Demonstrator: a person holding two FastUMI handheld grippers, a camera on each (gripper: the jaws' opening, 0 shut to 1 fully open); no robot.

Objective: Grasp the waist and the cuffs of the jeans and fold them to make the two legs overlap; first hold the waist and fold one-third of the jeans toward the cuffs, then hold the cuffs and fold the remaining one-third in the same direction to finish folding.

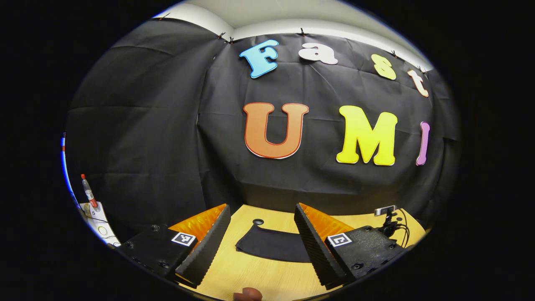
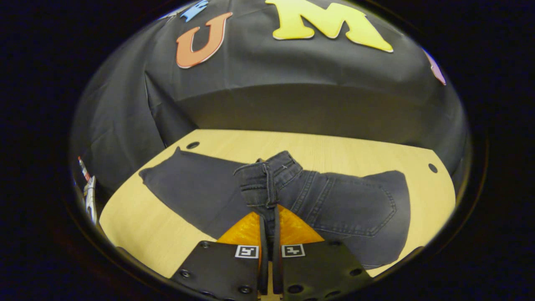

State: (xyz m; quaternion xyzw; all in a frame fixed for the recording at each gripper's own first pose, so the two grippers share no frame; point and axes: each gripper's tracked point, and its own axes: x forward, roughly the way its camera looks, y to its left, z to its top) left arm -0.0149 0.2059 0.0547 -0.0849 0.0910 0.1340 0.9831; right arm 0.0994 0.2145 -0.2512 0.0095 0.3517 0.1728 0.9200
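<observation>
Dark grey jeans [image 2: 342, 205] lie spread on the light wooden table [image 2: 133, 225] in the right gripper view, one leg reaching far left toward a cuff [image 2: 161, 173]. My right gripper [image 2: 268, 211] is shut on the jeans' waistband [image 2: 257, 182], which is lifted and bunched above the seat and back pocket. In the left gripper view, my left gripper [image 1: 261, 240] stands open above the table, nothing between its fingers. Ahead of it the end of a jeans leg [image 1: 271, 244] lies flat.
Round holes mark the tabletop [image 2: 193, 145] [image 2: 432, 168] [image 1: 258, 221]. A small camera on a stand with cables [image 1: 386, 217] sits at the table's far right in the left gripper view. A bottle [image 1: 88, 192] stands off the table to the left.
</observation>
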